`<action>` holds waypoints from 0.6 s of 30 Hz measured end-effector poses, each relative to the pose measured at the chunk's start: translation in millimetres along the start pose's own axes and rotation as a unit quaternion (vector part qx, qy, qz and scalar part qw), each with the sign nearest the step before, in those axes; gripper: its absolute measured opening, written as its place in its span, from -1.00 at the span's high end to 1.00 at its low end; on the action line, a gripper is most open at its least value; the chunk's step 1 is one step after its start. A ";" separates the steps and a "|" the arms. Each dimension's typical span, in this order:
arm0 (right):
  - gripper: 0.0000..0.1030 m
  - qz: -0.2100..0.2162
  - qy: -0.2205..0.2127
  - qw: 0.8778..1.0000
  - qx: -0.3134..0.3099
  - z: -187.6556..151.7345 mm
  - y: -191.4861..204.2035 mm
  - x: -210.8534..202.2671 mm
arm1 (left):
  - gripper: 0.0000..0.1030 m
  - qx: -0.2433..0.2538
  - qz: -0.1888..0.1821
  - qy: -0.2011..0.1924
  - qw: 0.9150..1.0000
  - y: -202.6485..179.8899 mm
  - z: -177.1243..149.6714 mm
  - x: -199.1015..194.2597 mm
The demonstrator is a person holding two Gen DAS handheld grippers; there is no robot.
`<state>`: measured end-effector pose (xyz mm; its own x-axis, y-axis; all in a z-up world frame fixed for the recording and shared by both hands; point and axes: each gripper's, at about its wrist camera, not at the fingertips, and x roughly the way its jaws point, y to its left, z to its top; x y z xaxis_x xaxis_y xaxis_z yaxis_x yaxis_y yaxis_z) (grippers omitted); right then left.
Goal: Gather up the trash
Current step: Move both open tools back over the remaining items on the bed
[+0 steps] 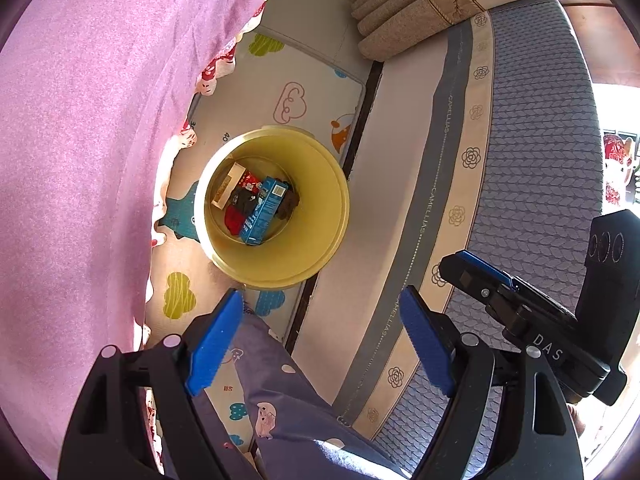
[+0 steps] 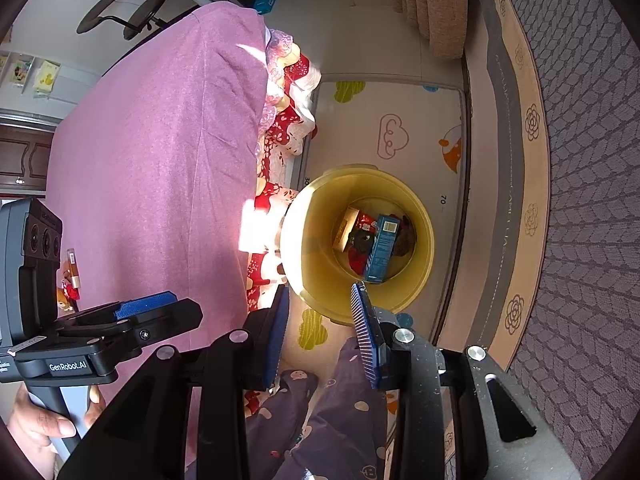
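A yellow bin (image 1: 320,236) stands on a play mat on the floor. Inside lie a blue box (image 1: 264,210), a red wrapper (image 1: 236,220), a tan box (image 1: 228,186) and a dark scrap. The bin also shows in the right wrist view (image 2: 420,280) with the blue box (image 2: 382,250) in it. My left gripper (image 1: 320,316) is open and empty, above and short of the bin. My right gripper (image 2: 320,312) is open and empty, just over the bin's near rim. A small tan item (image 2: 73,268) lies on the purple table cover near the left gripper's body.
A table with a purple cover (image 2: 160,160) stands left of the bin. A mattress with a grey quilted top (image 1: 536,160) runs along the right. Beige curtains (image 1: 416,4) hang at the back. The person's patterned trousers (image 2: 320,420) are below the grippers. An office chair (image 2: 128,12) stands far back.
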<state>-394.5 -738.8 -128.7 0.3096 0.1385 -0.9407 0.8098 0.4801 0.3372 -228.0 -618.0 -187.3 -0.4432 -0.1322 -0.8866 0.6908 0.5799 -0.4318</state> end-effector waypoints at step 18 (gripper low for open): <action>0.38 0.020 0.017 0.992 -0.125 -2.9 160.5 17.9 | -0.58 -0.094 -0.008 -0.093 0.991 123.6 -54.7 -97.3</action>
<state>-260.4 -656.7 -91.6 0.3194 0.1888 -0.9286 0.6465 0.6731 0.3593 -130.7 -489.5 -145.3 -0.3280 -0.2787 -0.9026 0.5575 0.7142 -0.4232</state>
